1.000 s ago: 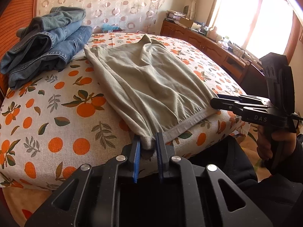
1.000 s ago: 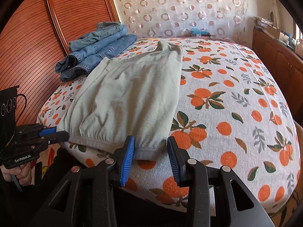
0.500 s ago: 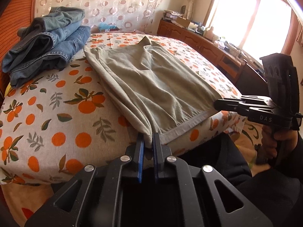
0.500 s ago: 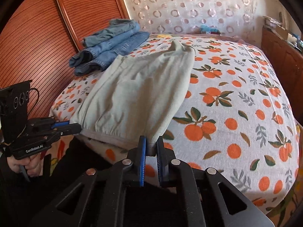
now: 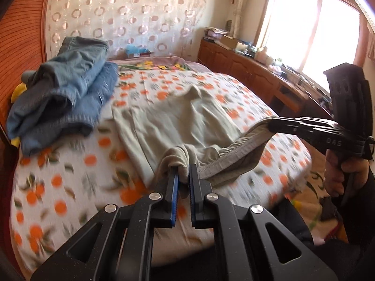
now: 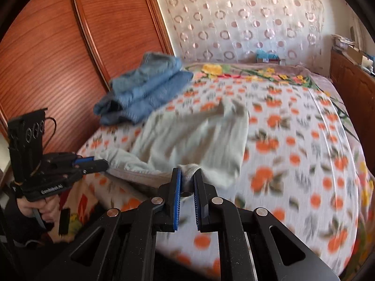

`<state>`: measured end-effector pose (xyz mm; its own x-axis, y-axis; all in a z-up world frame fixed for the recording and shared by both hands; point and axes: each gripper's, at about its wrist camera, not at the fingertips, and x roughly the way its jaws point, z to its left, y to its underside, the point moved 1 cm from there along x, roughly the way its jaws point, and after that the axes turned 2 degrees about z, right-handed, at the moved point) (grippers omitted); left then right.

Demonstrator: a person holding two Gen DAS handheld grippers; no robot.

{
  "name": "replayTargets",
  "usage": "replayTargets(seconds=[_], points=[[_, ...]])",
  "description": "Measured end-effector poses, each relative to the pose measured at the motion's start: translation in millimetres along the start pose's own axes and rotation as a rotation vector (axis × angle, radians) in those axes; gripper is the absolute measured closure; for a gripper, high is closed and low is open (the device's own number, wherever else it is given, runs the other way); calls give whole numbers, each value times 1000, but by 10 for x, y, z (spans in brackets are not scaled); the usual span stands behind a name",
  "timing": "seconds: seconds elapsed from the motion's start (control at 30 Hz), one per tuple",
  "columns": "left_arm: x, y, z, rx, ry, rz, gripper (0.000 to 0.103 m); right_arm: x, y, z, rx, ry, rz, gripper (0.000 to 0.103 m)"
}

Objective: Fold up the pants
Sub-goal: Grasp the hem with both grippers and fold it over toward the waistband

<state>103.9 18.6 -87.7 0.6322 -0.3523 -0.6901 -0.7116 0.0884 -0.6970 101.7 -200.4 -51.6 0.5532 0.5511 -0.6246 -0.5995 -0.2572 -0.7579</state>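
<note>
- Left wrist view: the left gripper (image 5: 182, 175) is clamped on one corner of the waistband of the beige pants (image 5: 178, 121), with a bunch of cloth between its blue pads. The right gripper (image 5: 269, 123) pinches the other corner, at the right of this view. The band hangs slack between the two, raised off the bed (image 5: 54, 182); the rest of the pants lies flat on the orange-print cover, with the far end toward the headboard. Folded jeans (image 5: 63, 98) lie just beside the pants, on the left.
- Right wrist view: the right gripper (image 6: 187, 180) has narrow jaws, which have just been closing, and the waistband corner is held between them. The left gripper (image 6: 103, 162) holds its corner at the left of this view, above the bed edge.
- Judgement on the step: this seems to be the lift before folding the waistband over toward the leg ends. To do it well, I would keep both corners at the same height, pull them a little apart so the band becomes straight, and carry them forward together. The jeans are close, so the cloth should not drag over them.
</note>
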Motion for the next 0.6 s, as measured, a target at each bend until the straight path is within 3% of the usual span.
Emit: replayTargets(seconds=[0.3,0.6], points=[[493,-530,348,-17,-56,9,94,749,-504,-336,69,22,27,93],[679,-747,467,-18,-92,12,94,1148,-785,-413,100,35,31,93]])
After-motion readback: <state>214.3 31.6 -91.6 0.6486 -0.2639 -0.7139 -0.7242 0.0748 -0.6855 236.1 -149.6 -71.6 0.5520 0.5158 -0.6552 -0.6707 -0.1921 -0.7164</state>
